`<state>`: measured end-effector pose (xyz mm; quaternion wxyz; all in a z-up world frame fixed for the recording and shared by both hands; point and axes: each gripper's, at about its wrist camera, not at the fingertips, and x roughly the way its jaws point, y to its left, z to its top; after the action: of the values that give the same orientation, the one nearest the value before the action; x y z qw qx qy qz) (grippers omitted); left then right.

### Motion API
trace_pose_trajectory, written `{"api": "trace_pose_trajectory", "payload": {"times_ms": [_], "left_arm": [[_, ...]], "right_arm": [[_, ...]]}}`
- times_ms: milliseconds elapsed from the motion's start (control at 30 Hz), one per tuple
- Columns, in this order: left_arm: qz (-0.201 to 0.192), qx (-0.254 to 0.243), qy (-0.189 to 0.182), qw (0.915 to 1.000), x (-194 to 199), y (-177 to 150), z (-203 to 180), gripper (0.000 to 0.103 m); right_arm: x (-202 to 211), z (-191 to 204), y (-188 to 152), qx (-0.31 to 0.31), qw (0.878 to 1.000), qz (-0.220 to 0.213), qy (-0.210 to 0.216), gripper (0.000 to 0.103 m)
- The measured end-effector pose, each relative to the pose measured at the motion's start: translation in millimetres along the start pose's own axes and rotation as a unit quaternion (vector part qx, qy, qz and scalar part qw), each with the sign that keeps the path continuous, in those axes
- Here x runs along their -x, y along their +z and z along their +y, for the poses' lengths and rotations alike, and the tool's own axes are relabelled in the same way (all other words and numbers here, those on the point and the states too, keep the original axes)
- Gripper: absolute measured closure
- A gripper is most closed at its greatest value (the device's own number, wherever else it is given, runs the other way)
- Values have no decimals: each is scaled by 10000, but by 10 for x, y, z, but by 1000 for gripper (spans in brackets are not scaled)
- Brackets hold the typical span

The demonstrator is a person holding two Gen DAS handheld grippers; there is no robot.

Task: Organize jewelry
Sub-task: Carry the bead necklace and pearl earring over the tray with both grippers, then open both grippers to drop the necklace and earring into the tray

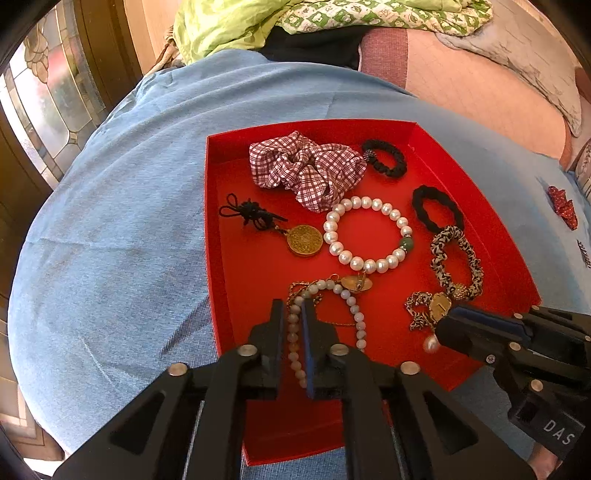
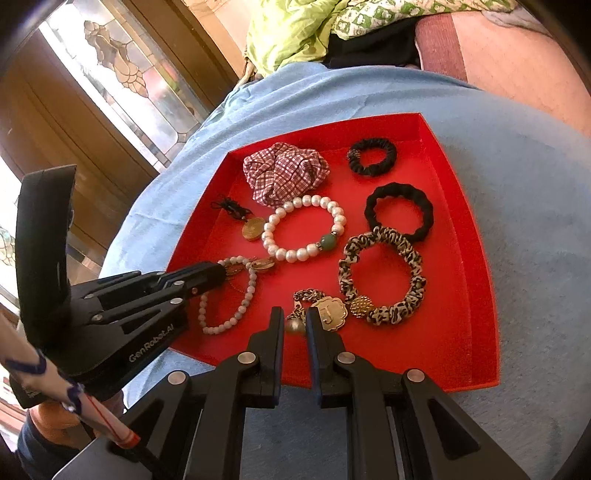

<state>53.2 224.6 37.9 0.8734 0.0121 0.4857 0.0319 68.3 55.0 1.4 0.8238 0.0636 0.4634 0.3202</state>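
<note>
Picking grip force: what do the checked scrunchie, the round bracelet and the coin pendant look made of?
Scrunchie: soft woven cloth, matte, gathered folds. Bracelet: glossy white pearl-like beads, real or imitation unclear, plus one green stone-like bead. Pendant: gold-toned metal by its sheen, on black knotted cord.

A blue cloth (image 1: pixel 122 221) covers the table. To the left, daylight comes through a leaded stained-glass window (image 2: pixel 122 74) in dark wooden framing (image 2: pixel 55 122). Behind lie green bedding (image 1: pixel 229 26) and what looks like a pink sofa (image 1: pixel 480 81).
</note>
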Motion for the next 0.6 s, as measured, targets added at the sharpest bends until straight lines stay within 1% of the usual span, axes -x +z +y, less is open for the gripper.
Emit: {"api": "trace_pose_trajectory", "payload": {"times_ms": [33, 67, 233, 433, 600], "left_arm": [[-19, 3, 18, 10000, 7, 1, 3, 83], [-38, 3, 33, 10000, 13, 3, 8, 81], [-65, -4, 64, 10000, 22, 9, 14, 81], [-101, -20, 82, 9999, 35, 20, 14, 76], [-128, -84, 128, 9998, 42, 19, -9, 73]], "right_arm": [[1, -3, -1, -33, 10000, -2, 52, 89], [8, -8, -5, -53, 10000, 1, 81, 89], [27, -17, -3, -102, 9998, -12, 199, 89], [57, -38, 11, -126, 9997, -69, 180, 89], [90, -67, 16, -152, 9997, -106, 155, 81]]}}
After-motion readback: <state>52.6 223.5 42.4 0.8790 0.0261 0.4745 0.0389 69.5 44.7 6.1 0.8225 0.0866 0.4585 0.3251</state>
